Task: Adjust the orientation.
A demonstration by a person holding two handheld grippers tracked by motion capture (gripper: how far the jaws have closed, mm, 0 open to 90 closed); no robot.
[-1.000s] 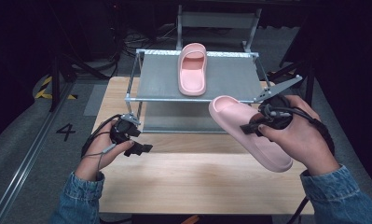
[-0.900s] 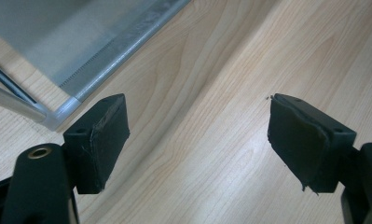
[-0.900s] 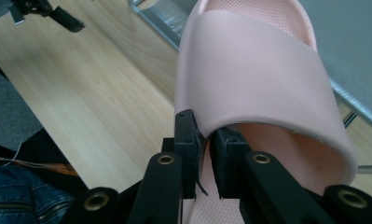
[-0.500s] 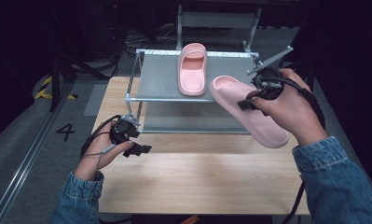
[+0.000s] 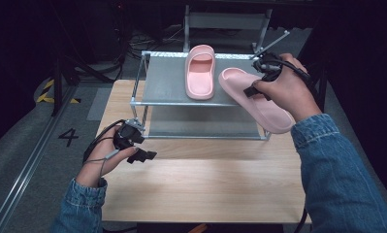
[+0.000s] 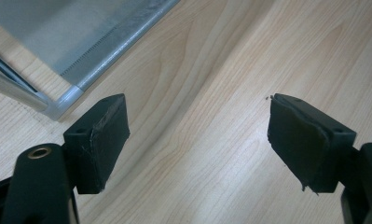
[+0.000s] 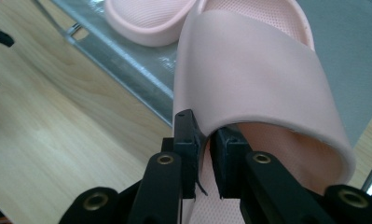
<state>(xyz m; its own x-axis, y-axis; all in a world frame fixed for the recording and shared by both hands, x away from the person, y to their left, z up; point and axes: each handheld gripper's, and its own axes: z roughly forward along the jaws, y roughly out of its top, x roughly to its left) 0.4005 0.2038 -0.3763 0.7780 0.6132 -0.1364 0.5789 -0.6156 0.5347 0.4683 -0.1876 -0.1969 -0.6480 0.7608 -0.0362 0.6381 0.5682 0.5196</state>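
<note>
A wooden table (image 5: 205,184) holds a metal rack (image 5: 167,87). The right gripper (image 7: 203,154) pinches one pink slipper (image 5: 256,99), seemingly just above the rack, beside another slipper (image 5: 201,73). The left gripper (image 6: 197,140) hangs wide open over the table

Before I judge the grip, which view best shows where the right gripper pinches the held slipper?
The right gripper view: the right gripper clamps the strap edge of the held pink slipper. The high view shows the hand covering that spot; the left gripper view faces tabletop.
</note>
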